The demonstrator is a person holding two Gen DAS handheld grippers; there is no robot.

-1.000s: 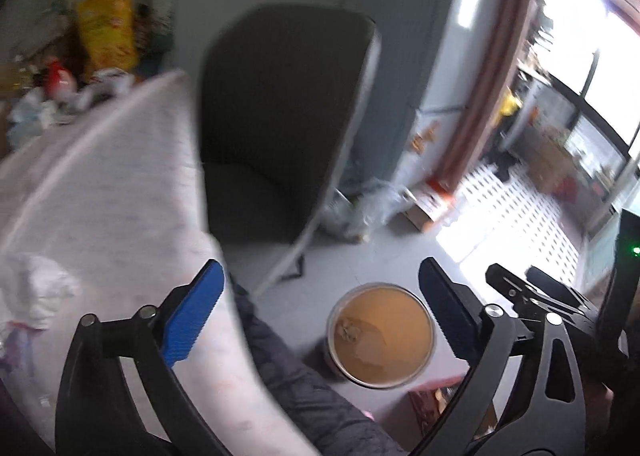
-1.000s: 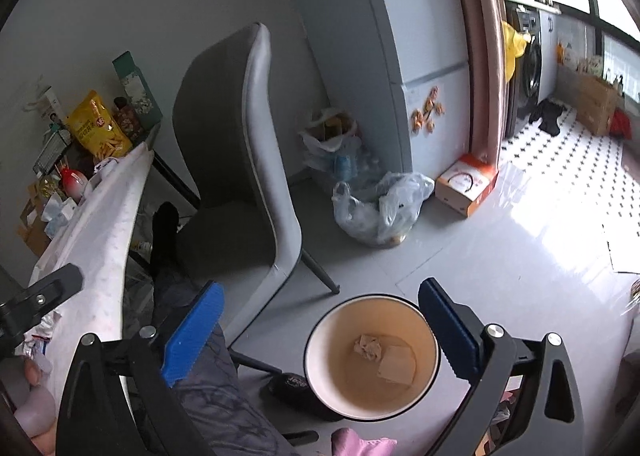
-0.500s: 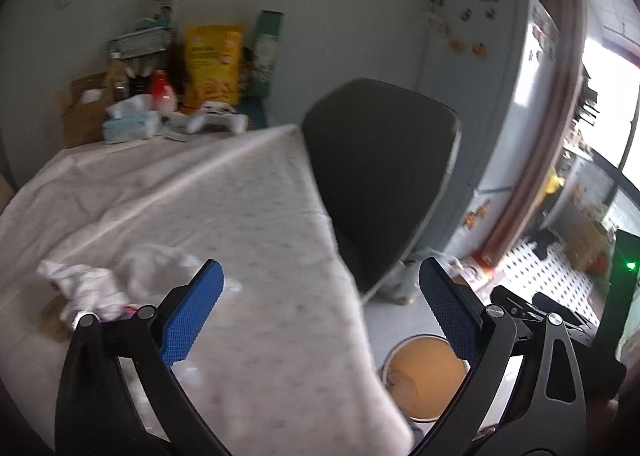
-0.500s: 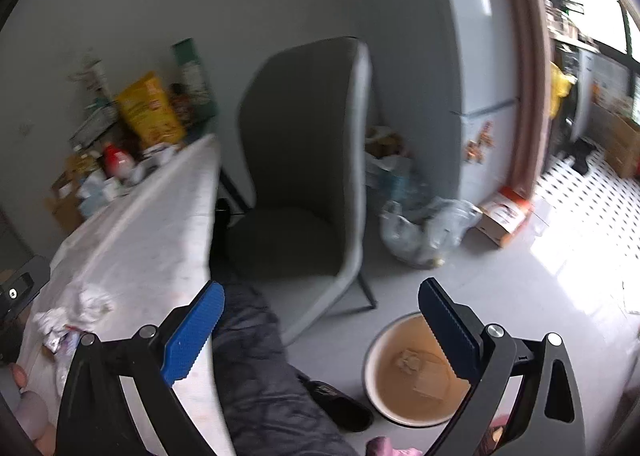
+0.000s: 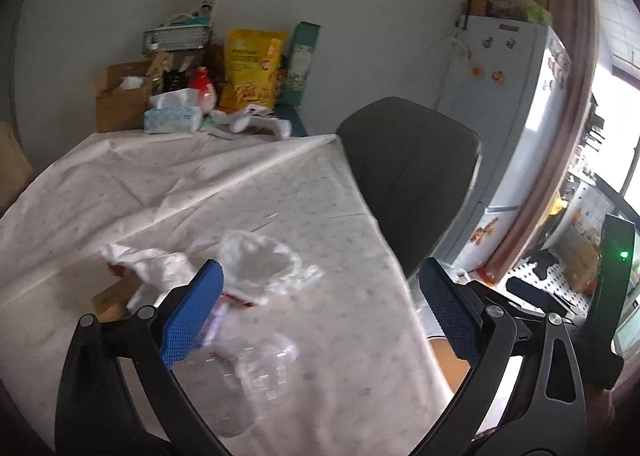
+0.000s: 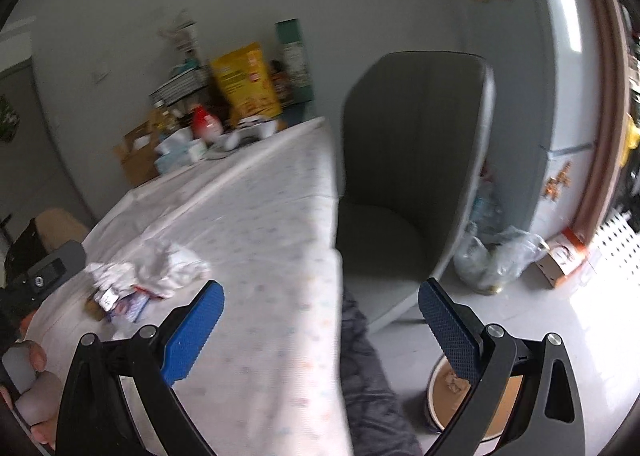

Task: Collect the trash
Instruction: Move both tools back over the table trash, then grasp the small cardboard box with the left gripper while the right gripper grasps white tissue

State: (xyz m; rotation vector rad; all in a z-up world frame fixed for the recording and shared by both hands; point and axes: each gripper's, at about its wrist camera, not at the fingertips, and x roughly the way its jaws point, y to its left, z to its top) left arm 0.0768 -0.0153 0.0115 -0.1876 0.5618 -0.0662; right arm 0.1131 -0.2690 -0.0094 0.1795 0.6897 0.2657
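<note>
So both cameras have swung up off the floor since a second ago, now it's mostly tabletop and the bin (image 6: pixel 472 396) sits low at the right wrist view's edge. Left gripper (image 5: pixel 320 312) is spread wide over the table (image 5: pixel 168 184), holding nothing, same for the right gripper (image 6: pixel 320 320). Trash is a crumpled white tissue pile (image 5: pixel 152 264), a clear plastic wrapper (image 5: pixel 260 264) and a squashed clear bottle (image 5: pixel 248 372), all blurry
</note>
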